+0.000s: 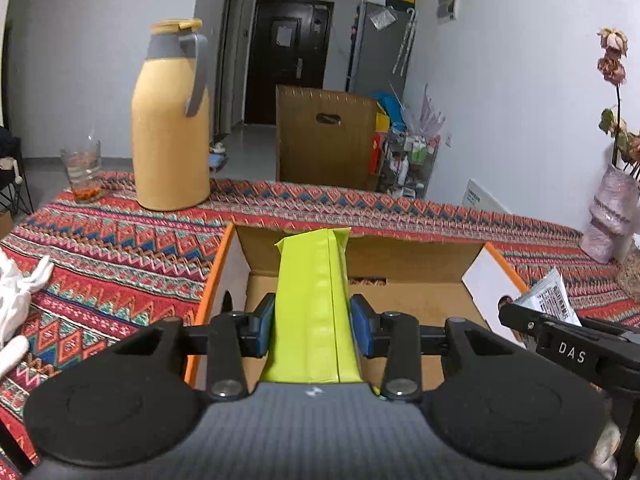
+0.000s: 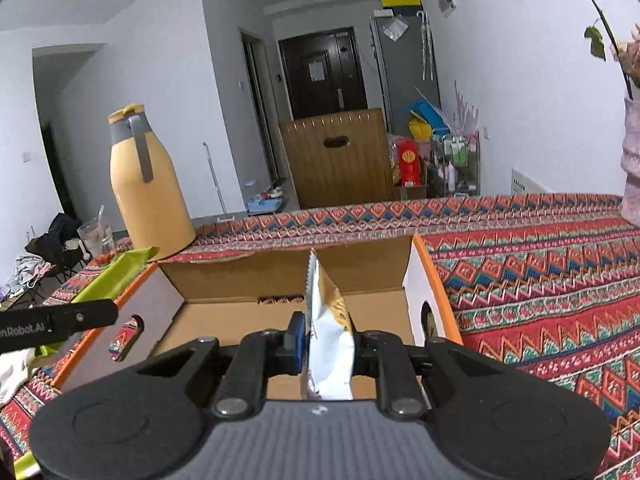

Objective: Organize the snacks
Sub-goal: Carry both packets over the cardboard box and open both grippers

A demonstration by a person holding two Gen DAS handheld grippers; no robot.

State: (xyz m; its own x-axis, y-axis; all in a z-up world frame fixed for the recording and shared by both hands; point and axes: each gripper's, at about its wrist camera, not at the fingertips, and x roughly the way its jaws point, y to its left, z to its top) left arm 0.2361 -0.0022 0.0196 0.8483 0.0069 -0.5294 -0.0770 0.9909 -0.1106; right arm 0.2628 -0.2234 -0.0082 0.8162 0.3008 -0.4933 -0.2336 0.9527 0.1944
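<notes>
glossy green packet point(image 1: 312, 304), matt cardboard box point(image 1: 416, 256), seemingly woven tablecloth point(image 1: 120, 240)

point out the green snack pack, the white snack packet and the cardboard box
green snack pack point(image 1: 316, 304), left wrist view, middle of its front
white snack packet point(image 2: 330, 344), right wrist view, lower white face
cardboard box point(image 2: 360, 268), right wrist view, inner back wall

Your left gripper point(image 1: 312, 330): angled forward and downward, blue pads point(image 1: 265, 326) pressed on both sides of lime-green packet point(image 1: 314, 304), packet standing lengthwise between them, grip firm

Your right gripper point(image 2: 326, 342): same forward-down tilt, jaws squeezed nearly together on thin white-and-gold packet point(image 2: 330, 344), packet edge-on, sticking up beyond fingertips

Both grippers side by side, close together, pointing same way; right one's black finger shows at right edge of left wrist view, left one's at left edge of right wrist view
</notes>
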